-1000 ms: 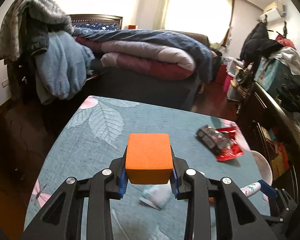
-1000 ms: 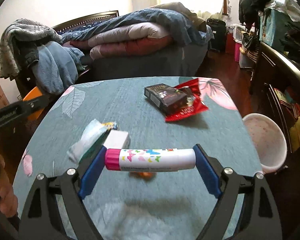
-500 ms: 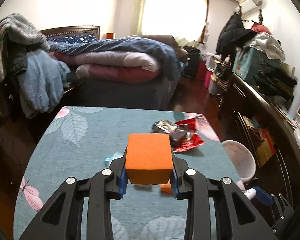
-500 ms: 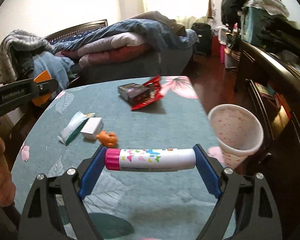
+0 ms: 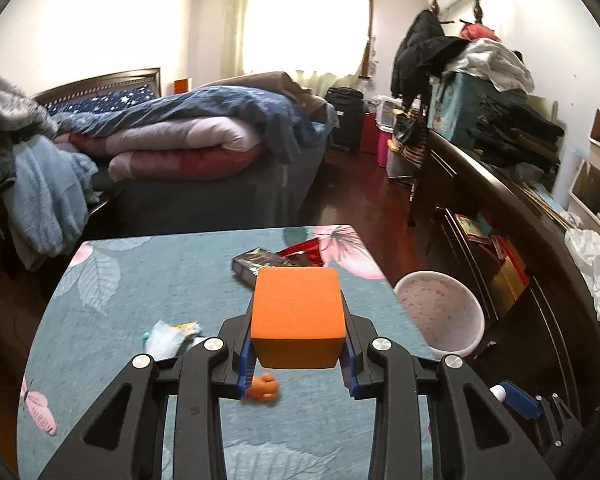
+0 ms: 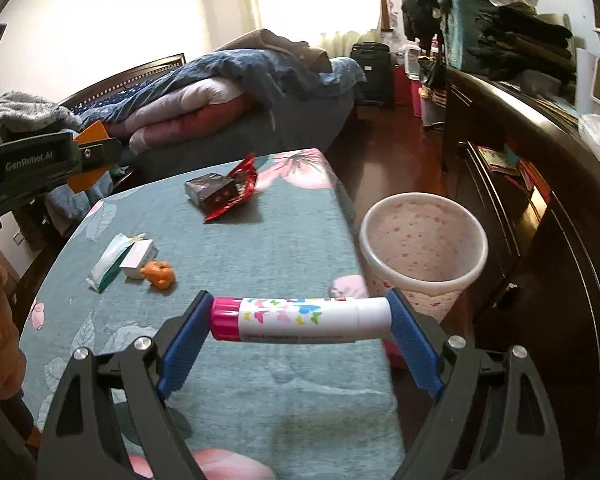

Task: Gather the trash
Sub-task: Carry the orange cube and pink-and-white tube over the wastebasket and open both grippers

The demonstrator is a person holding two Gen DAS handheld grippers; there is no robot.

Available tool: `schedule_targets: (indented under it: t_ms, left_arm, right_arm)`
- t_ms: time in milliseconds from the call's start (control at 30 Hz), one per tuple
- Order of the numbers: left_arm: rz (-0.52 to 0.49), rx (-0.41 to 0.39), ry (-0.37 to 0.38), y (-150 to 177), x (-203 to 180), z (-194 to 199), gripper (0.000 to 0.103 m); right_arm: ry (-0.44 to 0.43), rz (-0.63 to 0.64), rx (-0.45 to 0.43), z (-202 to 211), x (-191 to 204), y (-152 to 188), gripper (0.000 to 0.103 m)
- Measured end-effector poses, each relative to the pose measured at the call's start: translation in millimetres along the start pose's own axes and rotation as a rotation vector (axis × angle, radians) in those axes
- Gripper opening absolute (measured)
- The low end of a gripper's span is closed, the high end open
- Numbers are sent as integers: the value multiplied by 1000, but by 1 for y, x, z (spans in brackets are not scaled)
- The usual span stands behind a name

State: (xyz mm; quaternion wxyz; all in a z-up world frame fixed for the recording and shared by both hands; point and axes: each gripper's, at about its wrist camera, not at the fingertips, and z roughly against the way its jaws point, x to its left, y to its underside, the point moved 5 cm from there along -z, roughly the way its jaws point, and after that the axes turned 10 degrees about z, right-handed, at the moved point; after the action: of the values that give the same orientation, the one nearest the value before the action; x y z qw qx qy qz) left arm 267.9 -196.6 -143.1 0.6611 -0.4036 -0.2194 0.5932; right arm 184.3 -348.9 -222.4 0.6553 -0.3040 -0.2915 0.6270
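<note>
While clamped end to end between the blue pads [image 6: 410, 338] of the right gripper [image 6: 300, 322], glue stick [image 6: 300, 318] with butterfly print lies crosswise to the fingers, pink cap toward the table side, white end toward the bin side. Long axis roughly level, hanging above the right-hand edge of the teal leaf-print table [image 6: 236, 240]. Pale speckled waste bin [image 6: 422, 248] stands on the floor just beside that table edge, mouth open and upward, ahead and to the right of the stick; nothing visible between stick and rim. Judged next need: carry right and forward until the stick sits over the mouth, then let go; crosswise lie looks shorter than the mouth, so a clean drop seems likely. Left gripper [image 5: 298, 344] clenched on an orange foam block [image 5: 298, 316], held up over the middle of the table, farther from the bin [image 5: 440, 316] than the right one, so right hand nearer for this drop. Remaining on the table, all well apart from the bin: small orange lump [image 6: 159, 274] touching or just beside a white box [image 6: 139, 258] and a crumpled white-green wrapper [image 6: 109, 264]; dark carton [image 6: 212, 192] lying on a red foil wrapper [image 6: 240, 190] at the far side. Task judged part done at best, several pieces uncollected.
</note>
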Motion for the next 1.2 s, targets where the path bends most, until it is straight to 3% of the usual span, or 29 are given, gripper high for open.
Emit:
schedule_targets:
  t_ms: [467,867,1200]
  left_arm:
    - [-134,-1,65,1,-81,-31,34]
    - [-195,59,142,8,-148,-92,34]
    - [-238,104,167,15,-190,-145,34]
  right_arm:
    - [85,-114,-8,-8,-74,9,86]
    - [207,-200,2,-33,-151,15,86]
    - [243,-237,7,-67,-190,13,86]
